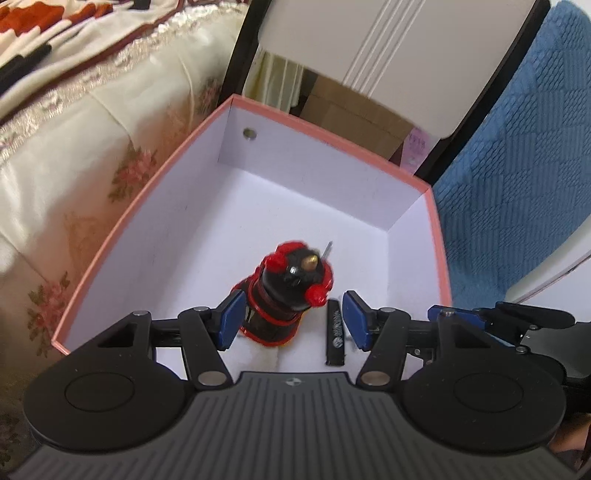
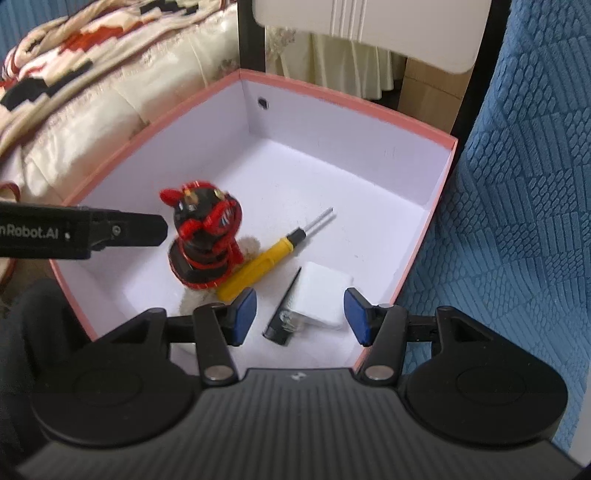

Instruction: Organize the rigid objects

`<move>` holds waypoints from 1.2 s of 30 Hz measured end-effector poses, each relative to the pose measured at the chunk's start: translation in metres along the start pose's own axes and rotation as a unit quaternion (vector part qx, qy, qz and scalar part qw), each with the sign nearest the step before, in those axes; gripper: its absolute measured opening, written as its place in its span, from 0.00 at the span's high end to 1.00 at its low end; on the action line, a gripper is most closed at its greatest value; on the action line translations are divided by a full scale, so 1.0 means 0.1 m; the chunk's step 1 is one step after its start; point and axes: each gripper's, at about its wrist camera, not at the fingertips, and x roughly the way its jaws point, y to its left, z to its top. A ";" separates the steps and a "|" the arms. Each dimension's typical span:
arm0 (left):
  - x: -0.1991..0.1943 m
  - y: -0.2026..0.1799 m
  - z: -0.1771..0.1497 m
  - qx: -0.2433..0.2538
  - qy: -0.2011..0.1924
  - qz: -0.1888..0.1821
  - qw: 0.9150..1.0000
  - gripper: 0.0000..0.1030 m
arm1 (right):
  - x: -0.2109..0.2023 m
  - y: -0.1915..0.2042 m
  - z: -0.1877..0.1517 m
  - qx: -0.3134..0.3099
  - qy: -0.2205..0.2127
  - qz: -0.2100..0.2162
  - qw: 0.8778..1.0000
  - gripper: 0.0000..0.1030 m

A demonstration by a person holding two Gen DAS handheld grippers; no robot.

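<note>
Two hand-held grippers hang over one pink-edged box (image 2: 439,206), the landmark for everything here. Nearest its front wall, the right gripper (image 2: 301,315) stands with jaws apart and nothing clamped; its blue pads flank, without touching, one white block (image 2: 325,295) and one flat black strip (image 2: 284,310) that lie on the box floor near the front right corner, the strip leaning against the block's left edge. The left gripper (image 1: 293,319) also stands with jaws apart over the front of the box. In its own view the left blue pad sits at the base of the one red-and-black figurine (image 1: 288,291); whether it presses there cannot be told, and the right pad is clear of it.

Further into the box, that figurine (image 2: 203,236) stands upright left of centre on something pale and fuzzy (image 2: 251,245). One yellow-handled screwdriver (image 2: 258,266) lies just to its right, handle touching the figurine's base, metal tip aimed at the back right corner.

The rear half of the box floor is bare white up to the back wall, which carries one small round stud (image 2: 262,102). Left of the box runs a floral bedspread (image 1: 74,177); right of it, blue textured fabric (image 2: 524,184); behind it, a white-and-black chair back (image 2: 369,26).
</note>
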 end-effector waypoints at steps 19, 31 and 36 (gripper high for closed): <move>-0.95 -0.33 0.12 0.013 -0.087 0.008 0.996 0.11 | -1.24 -0.15 0.15 0.032 -0.128 0.010 0.991 0.47; -1.18 -0.49 -0.06 0.012 -0.097 0.008 0.995 0.09 | -1.52 -0.09 -0.11 0.035 -0.125 -0.001 0.991 0.47; -1.17 -0.51 -0.17 0.009 -0.088 0.013 0.996 0.09 | -1.57 -0.11 -0.21 0.050 -0.120 -0.002 0.992 0.47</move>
